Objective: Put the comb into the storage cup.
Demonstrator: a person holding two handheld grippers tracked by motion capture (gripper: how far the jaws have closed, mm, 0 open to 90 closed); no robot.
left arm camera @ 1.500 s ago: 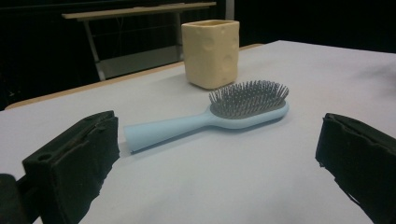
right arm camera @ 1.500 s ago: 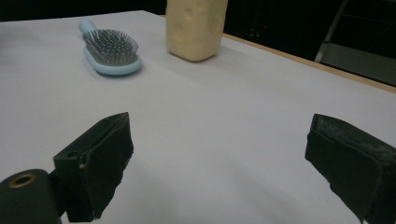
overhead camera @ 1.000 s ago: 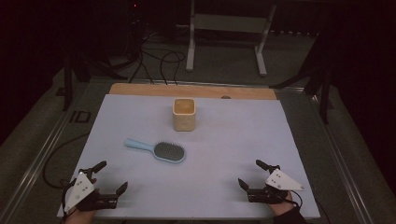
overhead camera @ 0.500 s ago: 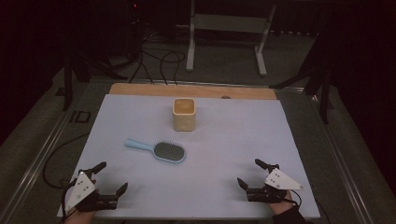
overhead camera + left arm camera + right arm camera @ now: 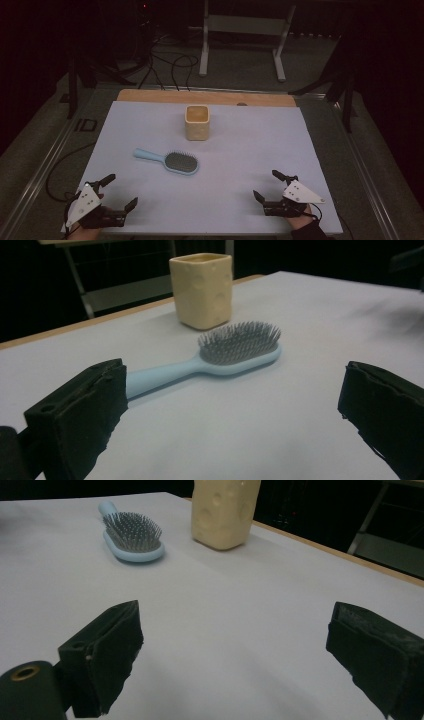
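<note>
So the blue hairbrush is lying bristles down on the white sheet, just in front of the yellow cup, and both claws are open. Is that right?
Not quite: the blue hairbrush lies bristles up, as the left gripper view shows. The rest holds: it lies on the white sheet just in front of the yellow cup, and the left claw and right claw are both open.

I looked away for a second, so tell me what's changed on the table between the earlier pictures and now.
Nothing visibly changed. The left gripper and right gripper rest open at the near edge of the table, holding nothing. The blue hairbrush lies bristles up where it was, and the yellow cup stands upright behind it, apart from it.
</note>
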